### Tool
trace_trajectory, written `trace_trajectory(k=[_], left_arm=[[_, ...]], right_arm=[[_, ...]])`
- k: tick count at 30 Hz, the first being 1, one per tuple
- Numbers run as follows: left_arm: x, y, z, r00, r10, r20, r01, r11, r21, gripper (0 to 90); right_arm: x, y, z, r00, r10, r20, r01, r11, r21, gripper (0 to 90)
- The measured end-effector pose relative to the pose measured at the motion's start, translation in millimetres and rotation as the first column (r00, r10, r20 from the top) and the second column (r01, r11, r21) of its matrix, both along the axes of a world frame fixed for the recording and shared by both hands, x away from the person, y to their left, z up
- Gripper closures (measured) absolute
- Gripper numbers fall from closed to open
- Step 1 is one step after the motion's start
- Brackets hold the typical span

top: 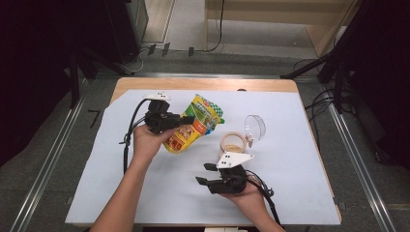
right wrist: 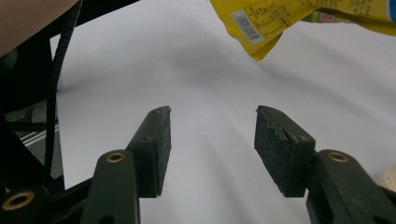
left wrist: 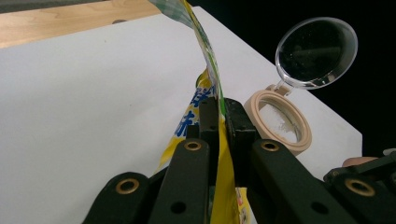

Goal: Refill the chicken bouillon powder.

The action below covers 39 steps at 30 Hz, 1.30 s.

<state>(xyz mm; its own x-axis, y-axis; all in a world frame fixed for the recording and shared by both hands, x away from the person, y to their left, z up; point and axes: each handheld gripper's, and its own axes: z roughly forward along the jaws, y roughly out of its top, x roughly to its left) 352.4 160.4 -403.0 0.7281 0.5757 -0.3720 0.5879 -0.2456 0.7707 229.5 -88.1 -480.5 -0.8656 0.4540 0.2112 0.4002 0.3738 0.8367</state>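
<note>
We see the left gripper [top: 186, 119] clamped tight on the edge of the yellow pouch [top: 193, 124], which hangs tilted above the white sheet [top: 290, 159] near the table's centre. At about four o'clock from the pouch sits the beige jar [top: 233, 142], its clear lid [top: 255, 126] flipped up. The right gripper [top: 205, 174], at six o'clock from the jar, holds nothing; its jaws stand apart over bare sheet.

My black left gripper [top: 186, 119] pinched a yellow pouch [top: 193, 126] with green checks, beige jar [top: 232, 142] with clear lid [top: 256, 126], white sheet [top: 290, 159], my right gripper [top: 207, 174] black too.
</note>
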Motion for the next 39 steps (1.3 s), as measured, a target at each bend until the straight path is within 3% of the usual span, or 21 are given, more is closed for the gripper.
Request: trace_trajectory(k=[10,14,27,39], left_arm=[[4.0,0.1,-16.9,0.9995,0.005,-0.03,-0.005,0.9999,0.016,88.5],[4.3,-3.8,-21.7,0.9992,0.003,-0.04,-0.001,0.9987,0.051,88.5],[5.5,6.8,-25.7,0.9976,-0.013,-0.068,0.012,0.9999,-0.011,88.3],[-1.6,24.7,-24.0,0.9959,-0.012,-0.09,0.009,0.9993,-0.035,88.4]], right_arm=[[0.8,-0.7,-0.1,1.0,-0.001,0.0,0.001,1.0,-0.002,47.2],[1.4,-1.0,-0.9,1.0,-0.003,-0.003,0.003,1.0,-0.002,47.4],[-0.5,1.5,-2.2,1.0,0.004,-0.005,-0.004,0.9999,-0.01,47.4],[2.1,1.3,-3.3,1.0,0.004,-0.005,-0.004,0.9999,-0.012,47.6]])
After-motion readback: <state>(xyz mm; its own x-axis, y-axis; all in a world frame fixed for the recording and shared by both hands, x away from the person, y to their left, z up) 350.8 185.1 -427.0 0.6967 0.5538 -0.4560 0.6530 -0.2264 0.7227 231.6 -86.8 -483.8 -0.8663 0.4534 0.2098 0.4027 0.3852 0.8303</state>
